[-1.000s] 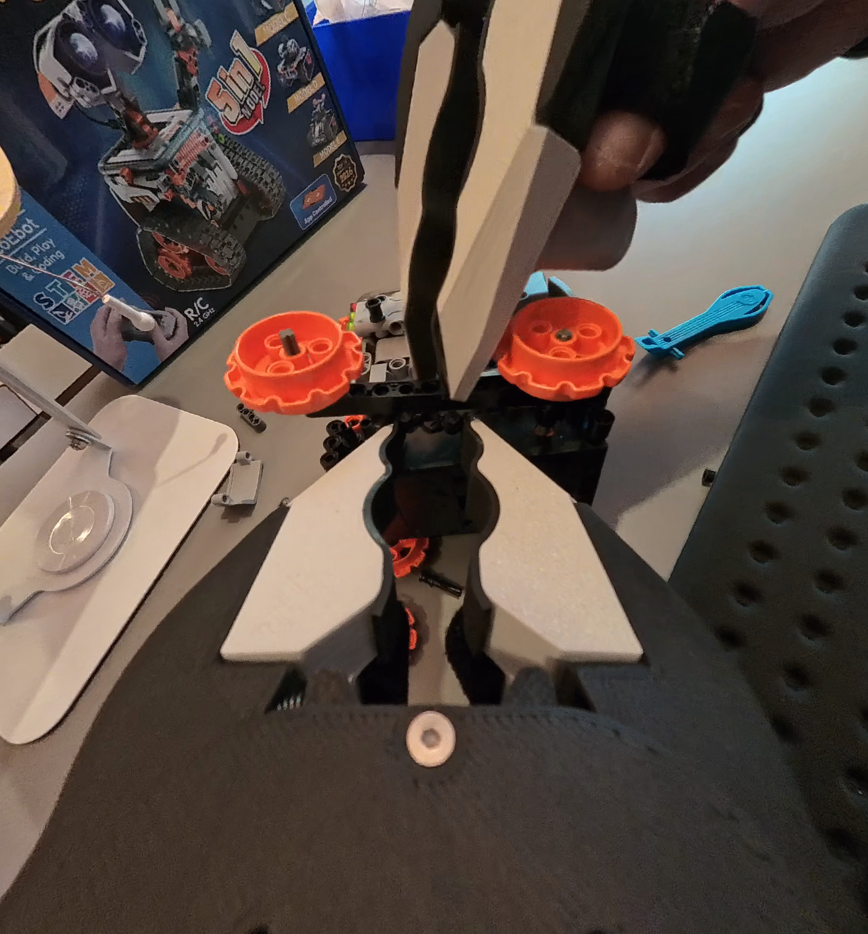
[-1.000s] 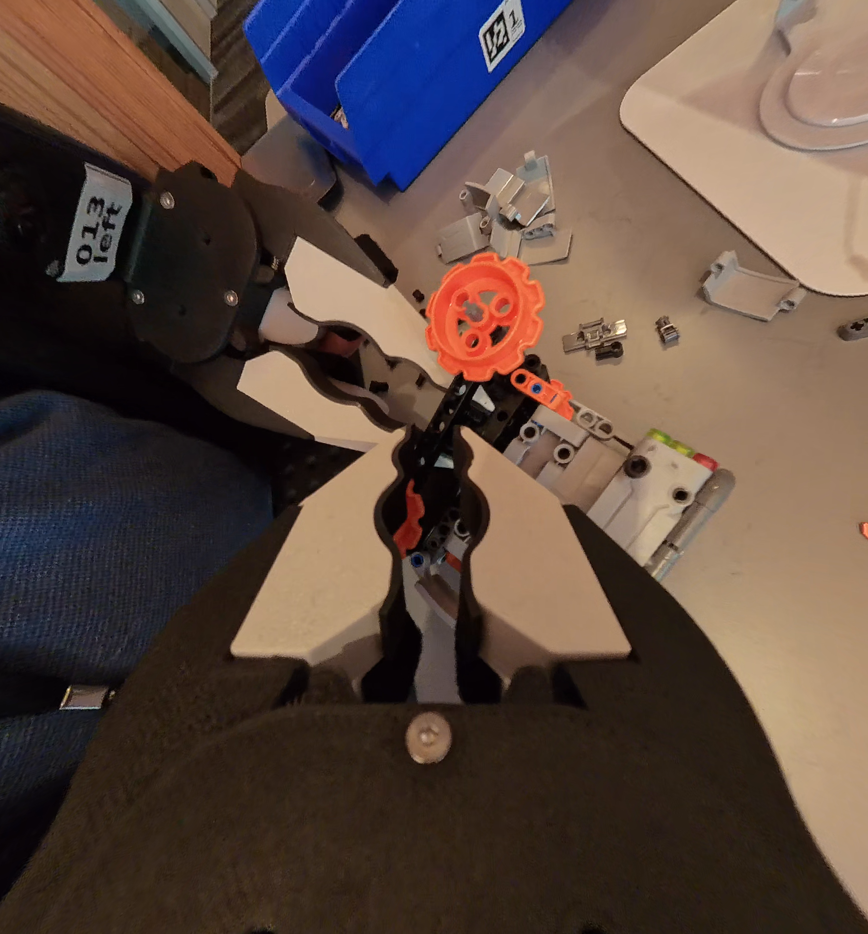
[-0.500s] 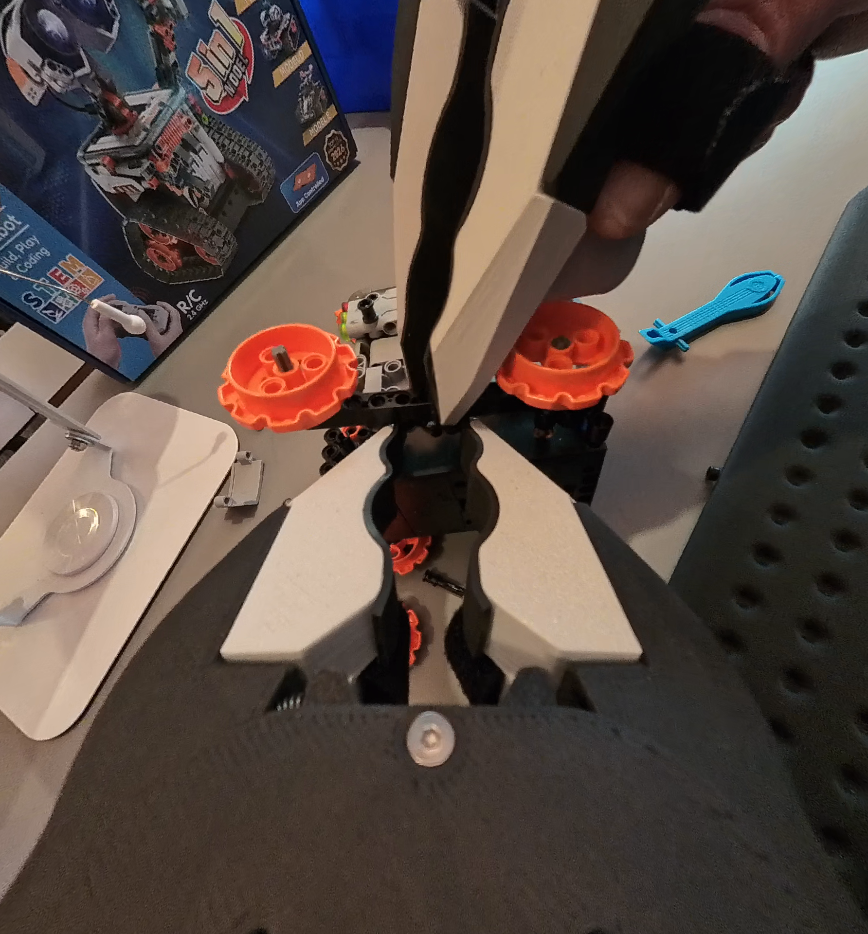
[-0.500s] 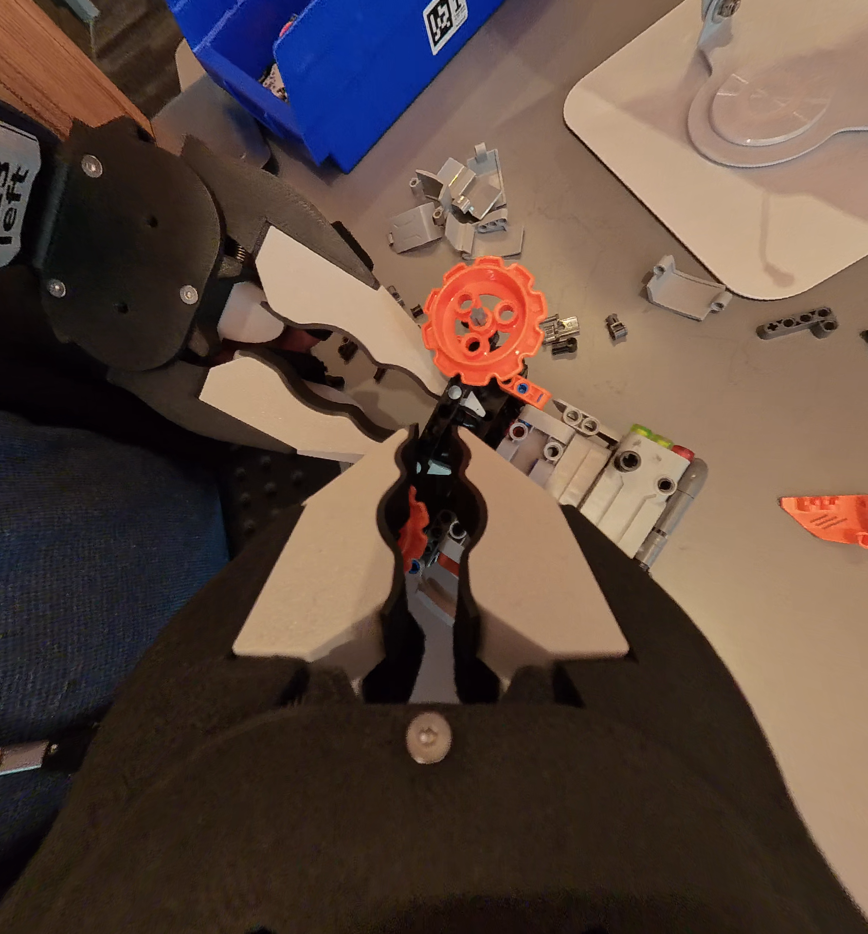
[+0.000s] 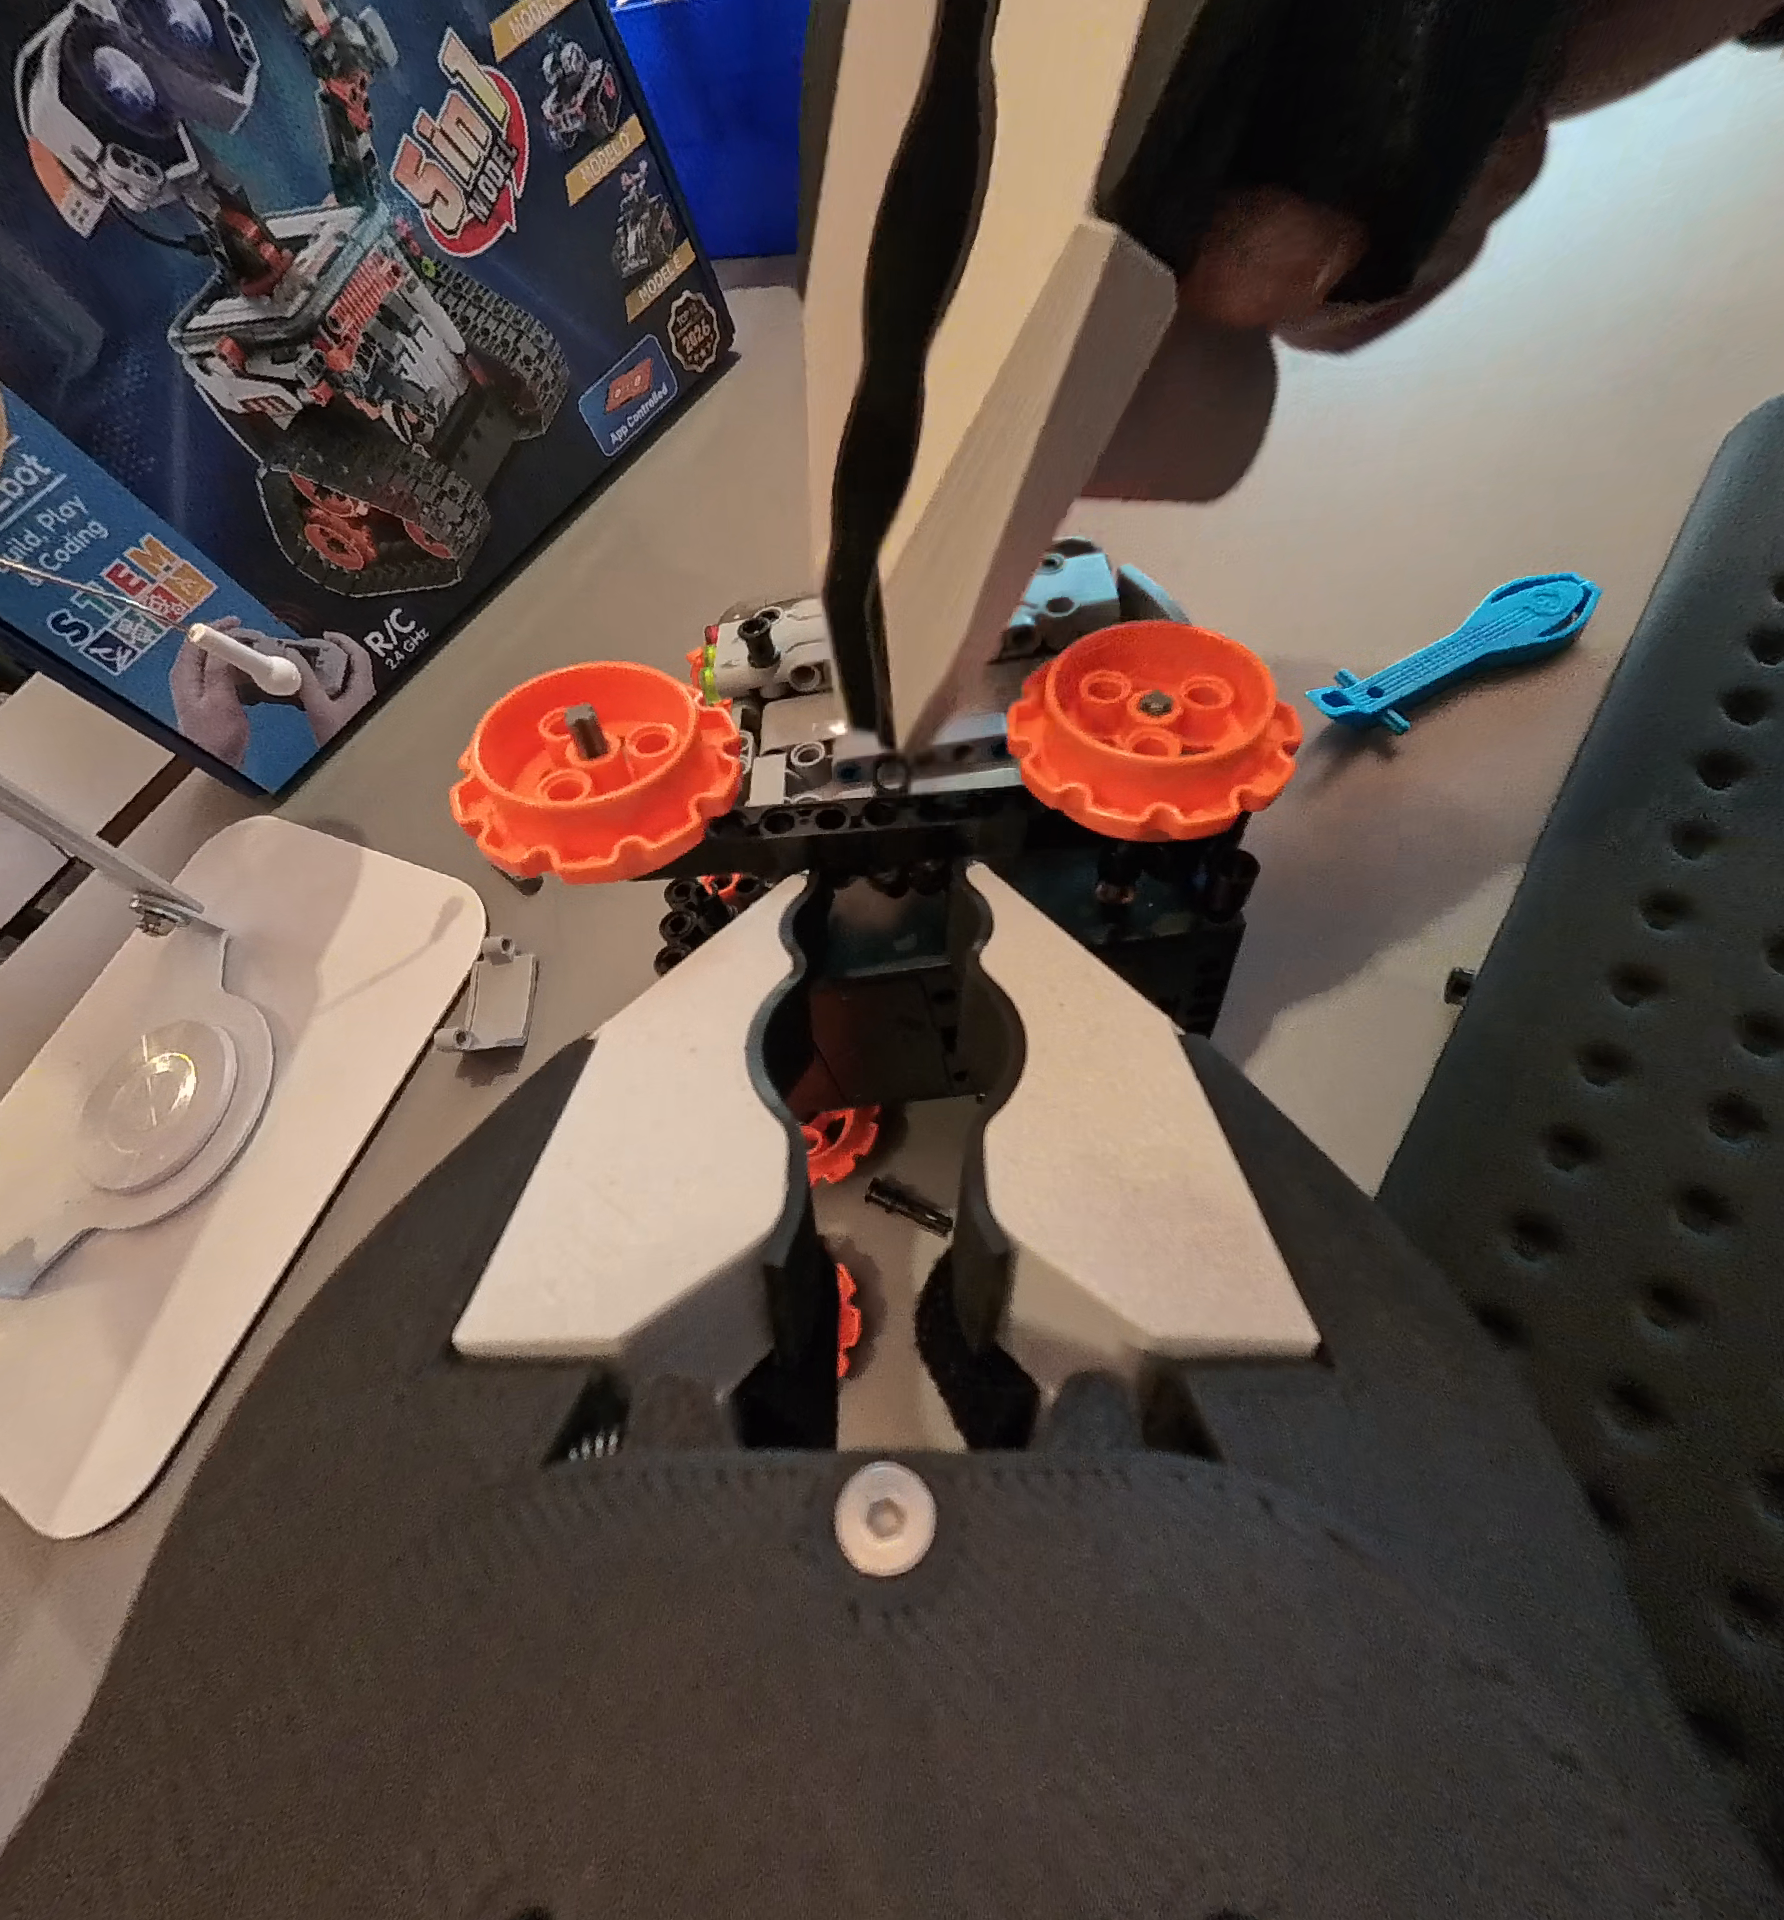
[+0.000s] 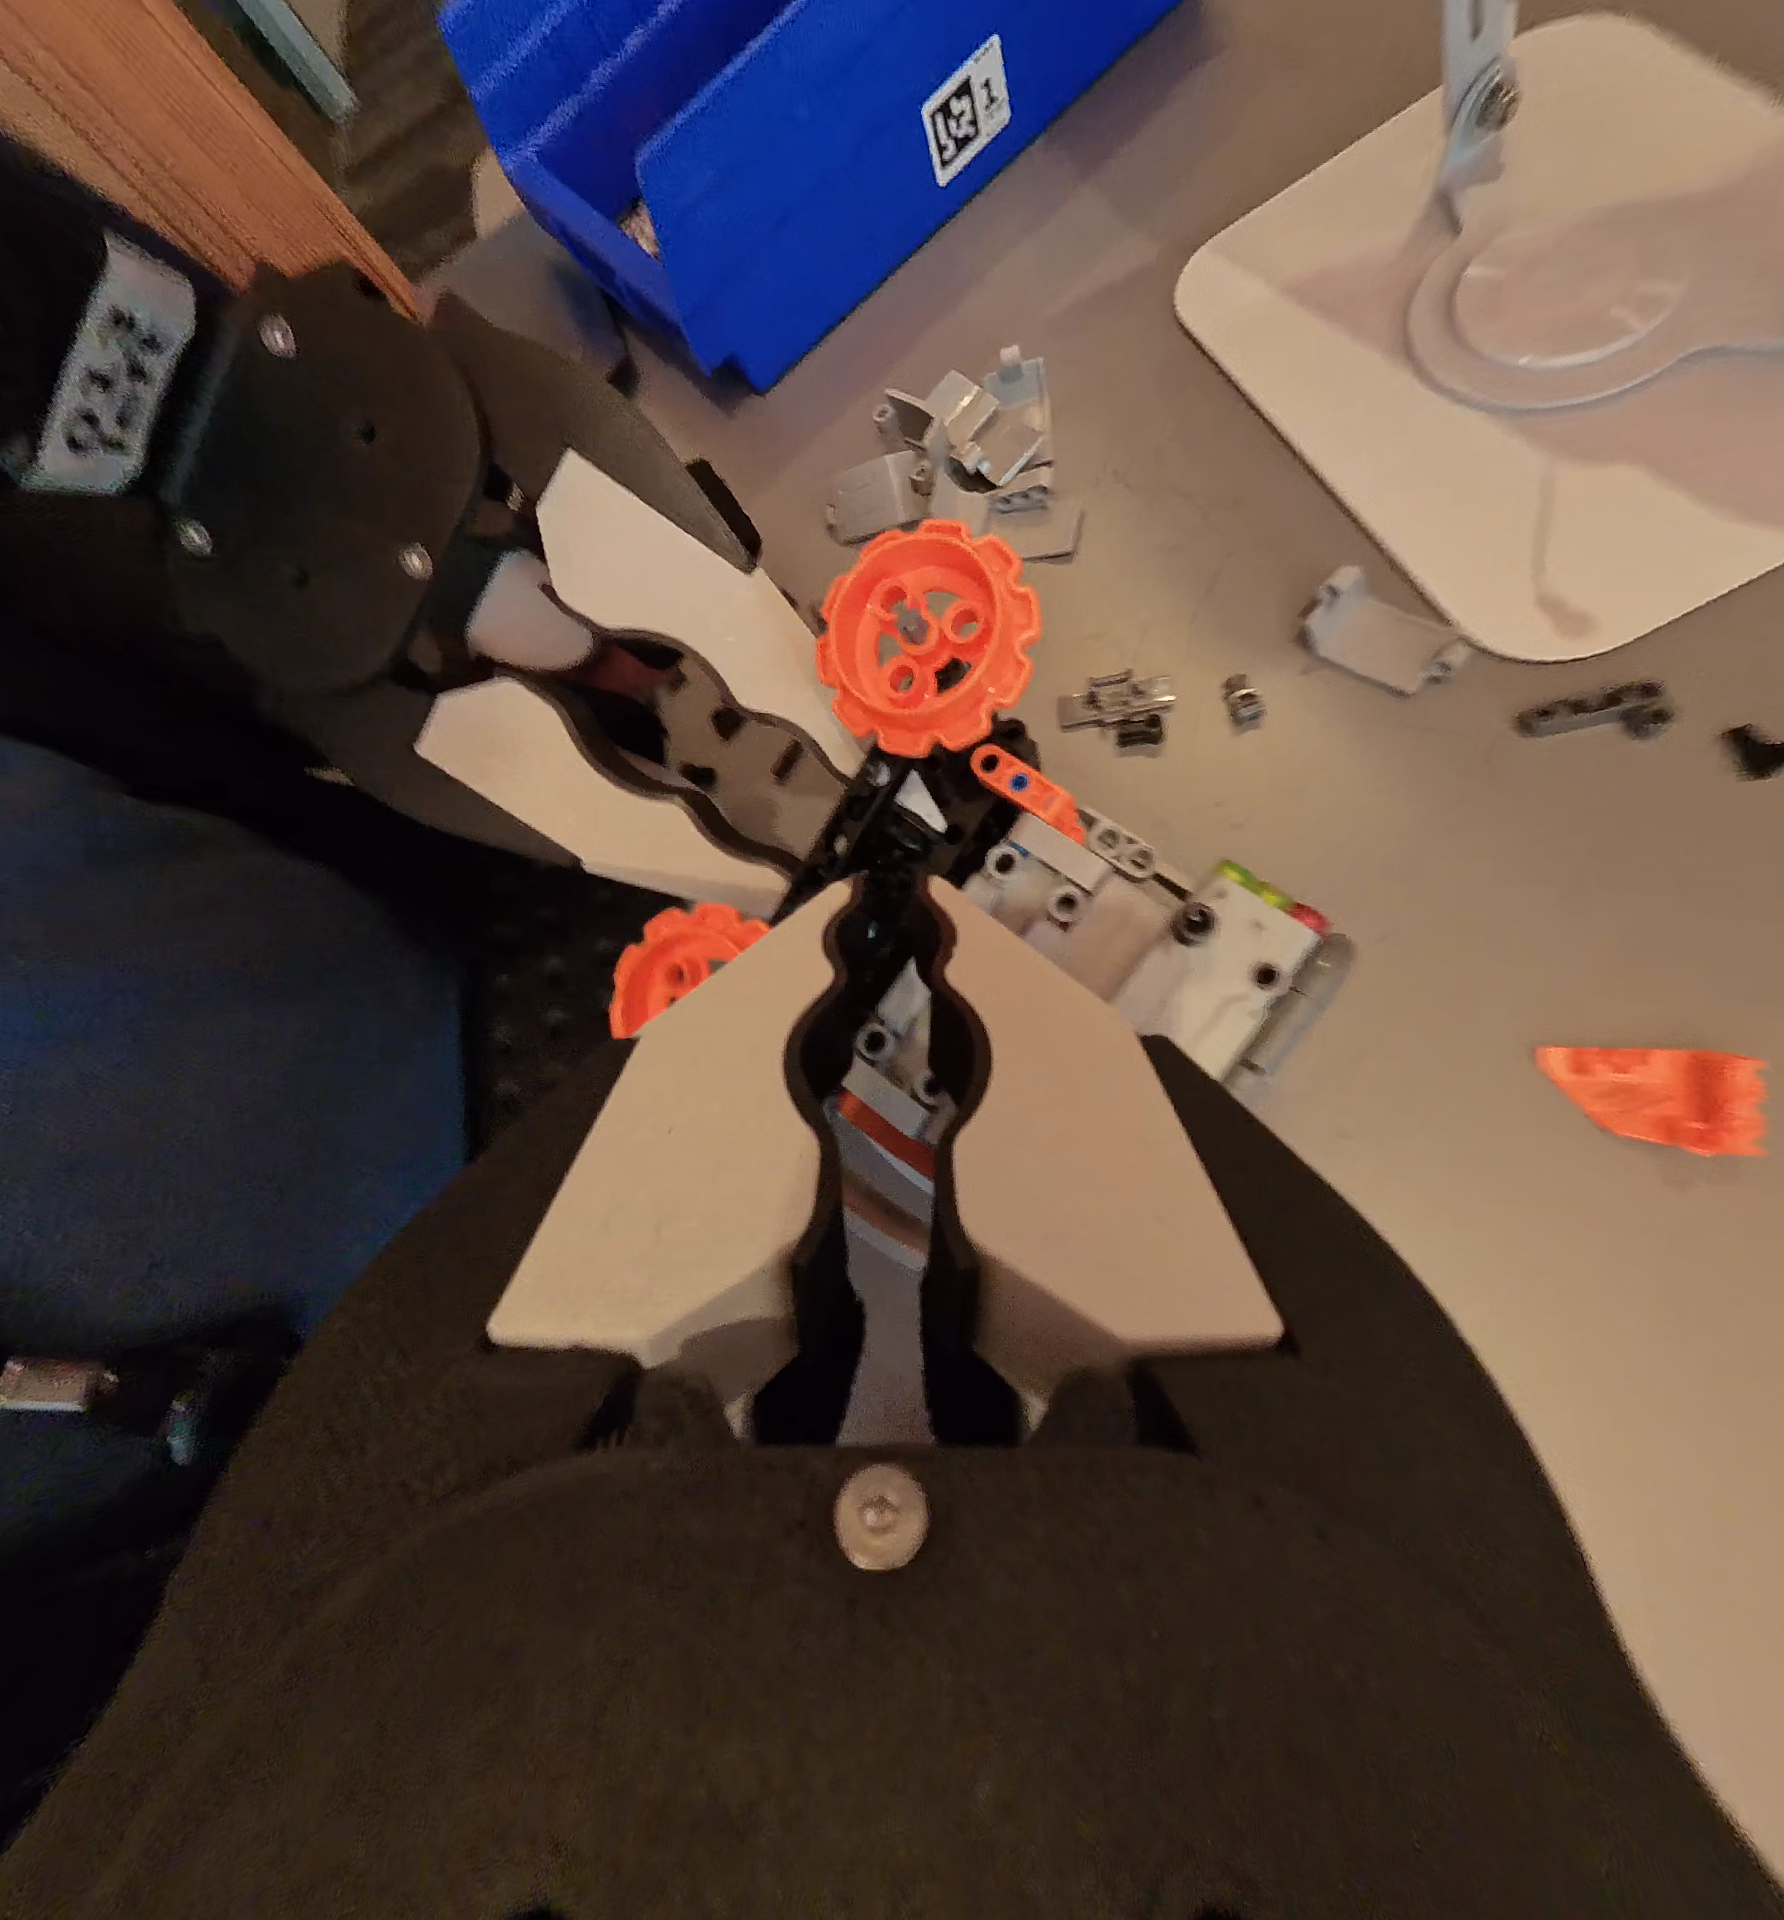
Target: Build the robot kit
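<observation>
A building-block model (image 5: 867,821) has a black beam with an orange toothed wheel at each end, one on the left (image 5: 597,769) and one on the right (image 5: 1153,727). My left gripper (image 5: 883,914) is shut on the model's black block from below. My right gripper (image 5: 883,743) comes down from above, shut on the beam between the wheels. In the right wrist view my right gripper (image 6: 888,894) grips the black beam below one orange wheel (image 6: 924,634). The second wheel (image 6: 675,961) shows to its left. The left gripper (image 6: 753,790) holds the model from the left.
A toy box (image 5: 275,312) stands at the back left. A white stand base (image 5: 192,1091) lies at the left and a black perforated mat (image 5: 1646,1039) at the right. A blue tool (image 5: 1449,655), a blue bin (image 6: 794,156), loose grey parts (image 6: 961,457) and an orange piece (image 6: 1657,1096) lie on the table. The grippers are tip to tip, or close to it.
Both grippers stay shut on the model. The model has turned a little against my right gripper, so the second orange wheel now shows left of its finger instead of between the fingers.
</observation>
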Demonstrator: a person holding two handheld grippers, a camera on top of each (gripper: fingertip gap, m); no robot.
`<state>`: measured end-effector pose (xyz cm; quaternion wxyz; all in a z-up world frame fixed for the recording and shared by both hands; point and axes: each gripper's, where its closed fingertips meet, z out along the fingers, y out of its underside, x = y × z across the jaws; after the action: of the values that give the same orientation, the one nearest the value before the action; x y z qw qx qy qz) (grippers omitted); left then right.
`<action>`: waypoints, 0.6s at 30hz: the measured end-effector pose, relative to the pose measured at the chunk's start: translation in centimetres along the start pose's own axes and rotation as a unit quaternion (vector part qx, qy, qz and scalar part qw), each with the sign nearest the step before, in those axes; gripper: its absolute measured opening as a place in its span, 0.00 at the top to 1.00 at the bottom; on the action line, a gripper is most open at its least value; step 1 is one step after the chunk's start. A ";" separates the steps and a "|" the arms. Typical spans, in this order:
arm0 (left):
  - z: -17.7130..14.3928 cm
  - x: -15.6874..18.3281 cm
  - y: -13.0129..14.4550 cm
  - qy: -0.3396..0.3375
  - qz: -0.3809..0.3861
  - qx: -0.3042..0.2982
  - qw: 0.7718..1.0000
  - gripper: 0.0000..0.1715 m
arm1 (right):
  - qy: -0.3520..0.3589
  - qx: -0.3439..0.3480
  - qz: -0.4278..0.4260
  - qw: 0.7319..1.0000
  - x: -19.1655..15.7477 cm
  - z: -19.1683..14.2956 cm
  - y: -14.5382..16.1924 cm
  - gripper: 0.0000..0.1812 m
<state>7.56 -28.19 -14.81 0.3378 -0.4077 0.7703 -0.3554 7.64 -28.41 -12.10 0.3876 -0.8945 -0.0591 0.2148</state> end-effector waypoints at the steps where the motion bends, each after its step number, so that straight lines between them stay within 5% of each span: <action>1: 0.0 -0.1 0.0 0.000 -0.002 -0.001 1.000 0.87 | 0.010 -0.009 -0.019 1.000 0.3 -0.3 0.1 1.00; 8: 0.0 -0.1 0.0 0.000 -0.002 -0.006 1.000 0.87 | 0.050 -0.075 -0.109 0.990 0.8 0.6 0.6 1.00; 18: 0.0 -0.3 0.0 0.004 -0.021 0.003 1.000 0.87 | 0.064 -0.084 -0.123 0.987 1.3 1.3 1.2 1.00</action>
<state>7.71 -27.97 -14.75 0.3286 -0.4208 0.7619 -0.3666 8.18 -28.02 -14.15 0.3377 -0.9217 -0.1616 0.1021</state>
